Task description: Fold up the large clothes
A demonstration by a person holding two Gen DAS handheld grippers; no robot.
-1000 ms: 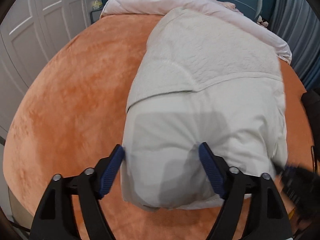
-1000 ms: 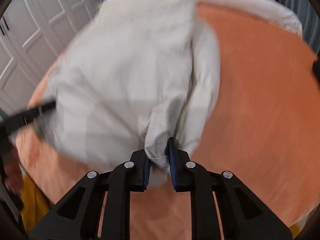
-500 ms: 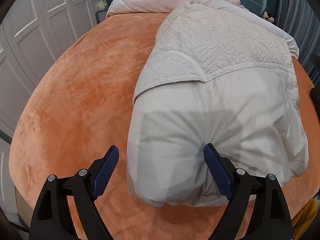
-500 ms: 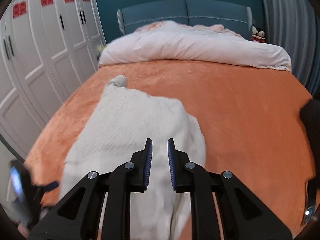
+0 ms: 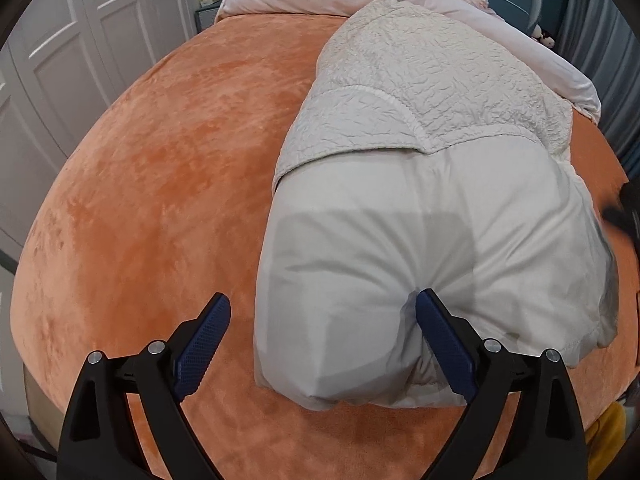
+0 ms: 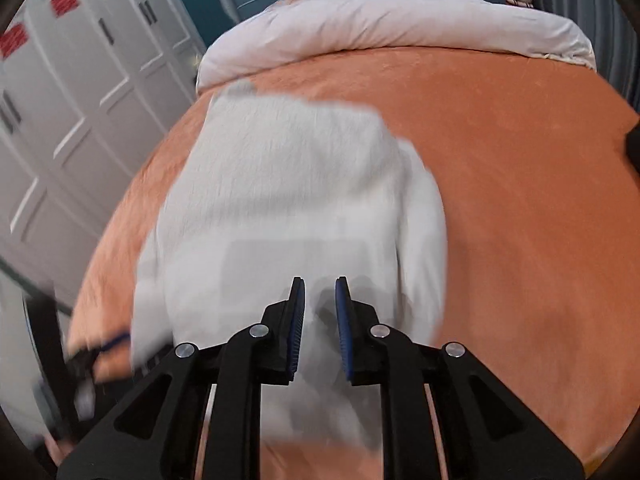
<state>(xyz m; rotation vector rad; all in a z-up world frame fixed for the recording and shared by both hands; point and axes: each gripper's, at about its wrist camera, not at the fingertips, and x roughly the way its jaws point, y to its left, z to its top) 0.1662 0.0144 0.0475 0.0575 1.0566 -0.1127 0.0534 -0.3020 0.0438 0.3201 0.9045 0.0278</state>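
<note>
pale folded garment (image 5: 420, 216); quilted lining up; smooth bulging front

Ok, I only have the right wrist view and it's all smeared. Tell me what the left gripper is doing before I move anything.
Observer: The left gripper straddles the near left corner of the folded garment. Its jaws are opening and they clamp nothing.
Operator: Give me the finger placement.
Observer: One of the fingers lies against the smooth fabric. The other is over the bare orange blanket.
Operator: Now describe the garment's surface.
Observer: The near half is smooth lining and the far half is crinkled, textured cloth. They meet along a seam across the middle.
</note>
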